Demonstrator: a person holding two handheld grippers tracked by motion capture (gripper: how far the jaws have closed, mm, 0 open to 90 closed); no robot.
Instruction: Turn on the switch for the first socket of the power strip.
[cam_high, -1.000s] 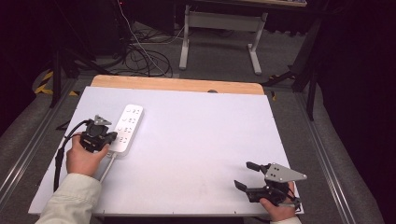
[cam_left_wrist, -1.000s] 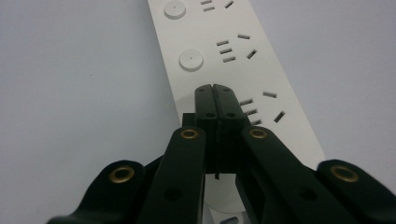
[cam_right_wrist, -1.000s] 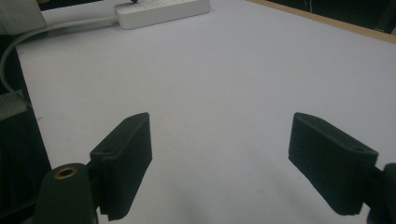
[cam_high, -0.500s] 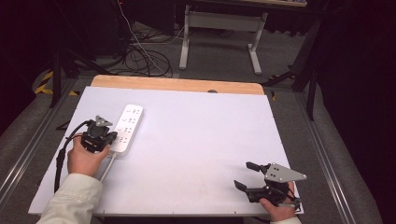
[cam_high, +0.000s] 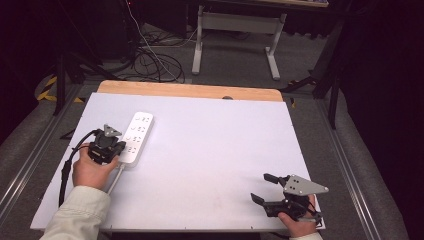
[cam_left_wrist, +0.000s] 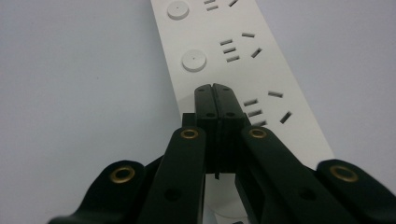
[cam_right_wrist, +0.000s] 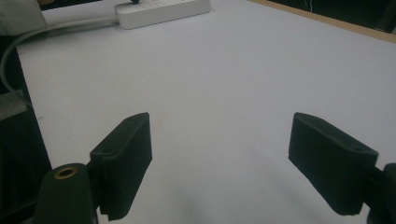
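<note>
Nothing has shifted since a second ago: both hands sit where they were and the power strip (cam_high: 136, 138) has not budged, so we judge the work to be paused over one spot, not moving on; the press on the strip (if a press is what it is) seems to be under way and not finished. Our left hand-held gripper (cam_left_wrist: 215, 89) has its jaws pressed together with nothing between them, tips pointing down at the strip's near end, just beside a round button (cam_left_wrist: 194, 60) and a set of socket slots; whether the tips touch the white face we cannot tell. The strip lies near the bench's (cam_high: 215, 150) left edge, running toward the far edge, its cord trailing off the near end. Our right hand-held gripper (cam_high: 261, 187) rests at the near right corner, jaws spread wide and empty, well apart from the strip.
</note>
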